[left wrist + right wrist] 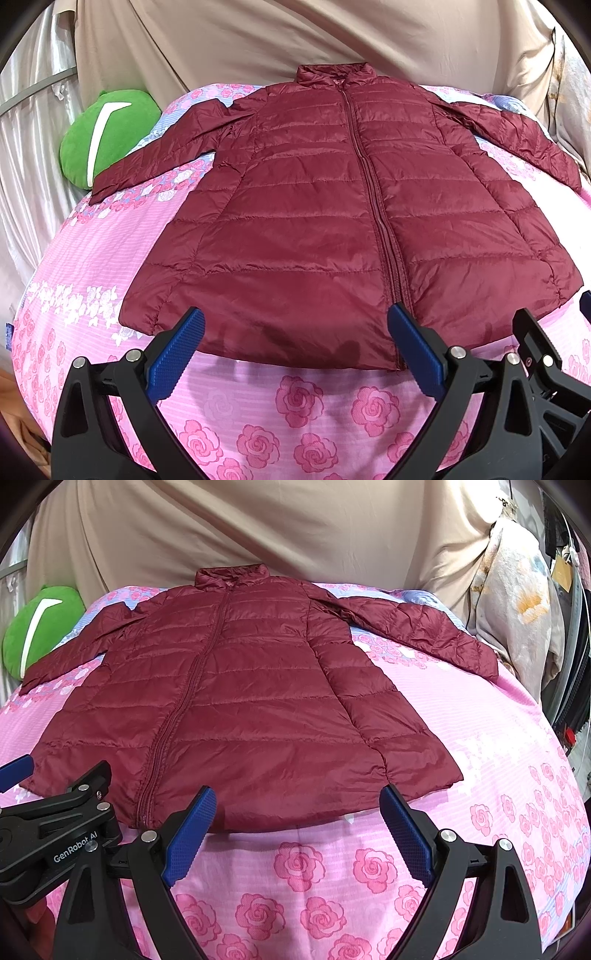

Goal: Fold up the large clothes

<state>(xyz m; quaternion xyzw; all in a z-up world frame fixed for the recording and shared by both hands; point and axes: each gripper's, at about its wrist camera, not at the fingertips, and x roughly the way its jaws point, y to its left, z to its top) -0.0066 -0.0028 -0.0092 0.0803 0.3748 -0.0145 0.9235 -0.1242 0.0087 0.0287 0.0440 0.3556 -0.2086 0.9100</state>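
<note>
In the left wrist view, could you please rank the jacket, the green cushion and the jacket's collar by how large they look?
1. Maroon jacket, by far the largest.
2. Green cushion, partly hidden by a sleeve.
3. Collar, smallest, though it lies farthest from the camera.

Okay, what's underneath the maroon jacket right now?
The maroon jacket lies spread flat, zipped, on a pink rose-print bedsheet, which shows around its hem and sleeves. Whatever lies directly beneath the jacket's body is covered and cannot be seen.
</note>
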